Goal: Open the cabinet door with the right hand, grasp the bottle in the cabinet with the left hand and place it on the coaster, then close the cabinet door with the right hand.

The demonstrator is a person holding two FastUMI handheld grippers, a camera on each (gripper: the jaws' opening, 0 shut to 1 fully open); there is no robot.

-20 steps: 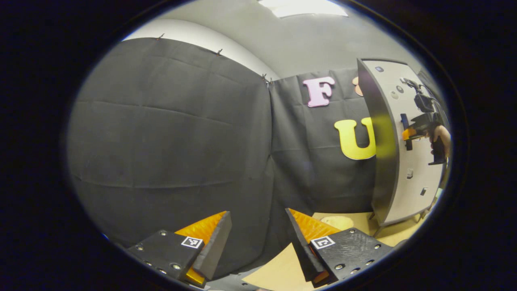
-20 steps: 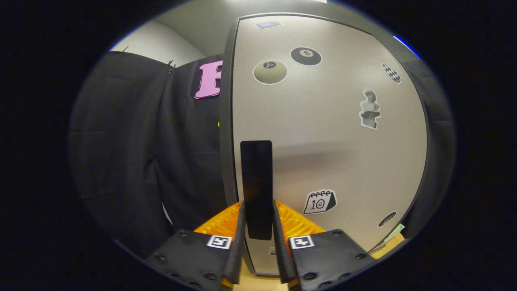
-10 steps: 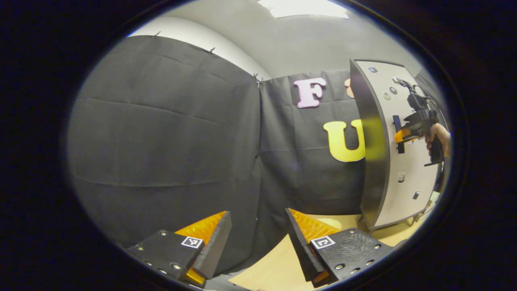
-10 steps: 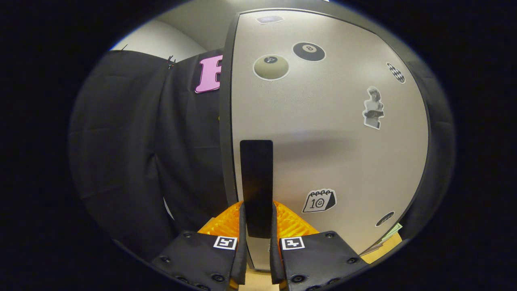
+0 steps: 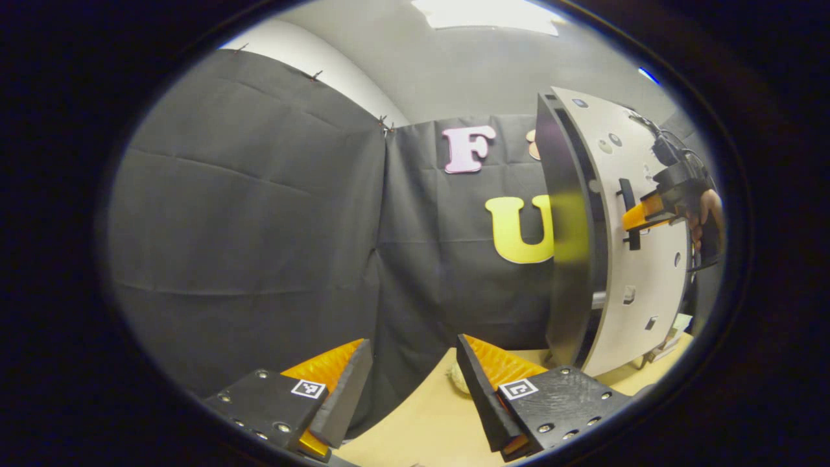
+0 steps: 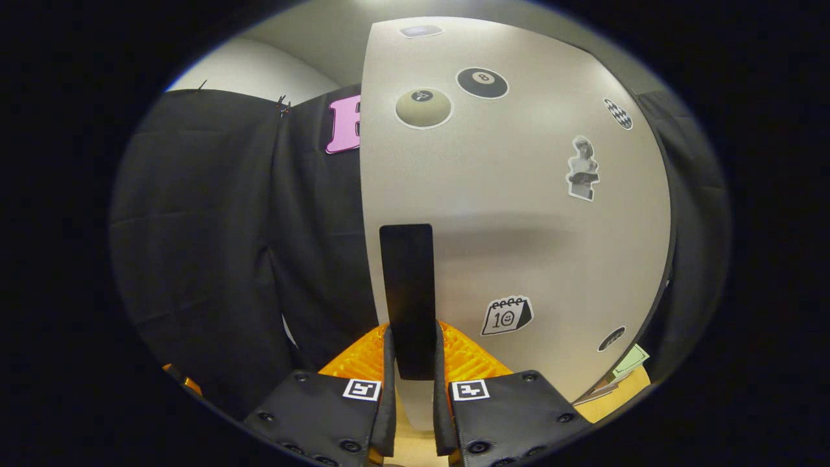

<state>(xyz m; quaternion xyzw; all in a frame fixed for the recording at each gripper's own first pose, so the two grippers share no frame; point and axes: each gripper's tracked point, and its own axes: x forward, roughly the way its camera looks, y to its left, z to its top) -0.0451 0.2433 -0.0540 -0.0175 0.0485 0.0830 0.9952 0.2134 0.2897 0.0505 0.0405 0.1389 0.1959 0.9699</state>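
Grey stickered cabinet door (image 6: 519, 214), slightly ajar at our right: stiff, swings lightly, we judge. Right gripper (image 6: 411, 383) pinches its black bar handle (image 6: 406, 298); left gripper (image 5: 412, 389) fingers spread, empty.

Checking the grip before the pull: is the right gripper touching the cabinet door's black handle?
Touching. In the right gripper view, the right gripper has both fingers pressed against the sides of the black handle on the cabinet door.

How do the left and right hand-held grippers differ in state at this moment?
The left hand-held gripper is open and holds nothing; the right hand-held gripper is shut on the door handle. The left hangs over the table, apart from the cabinet; the right is against the cabinet door. Both have orange, ribbed fingers.
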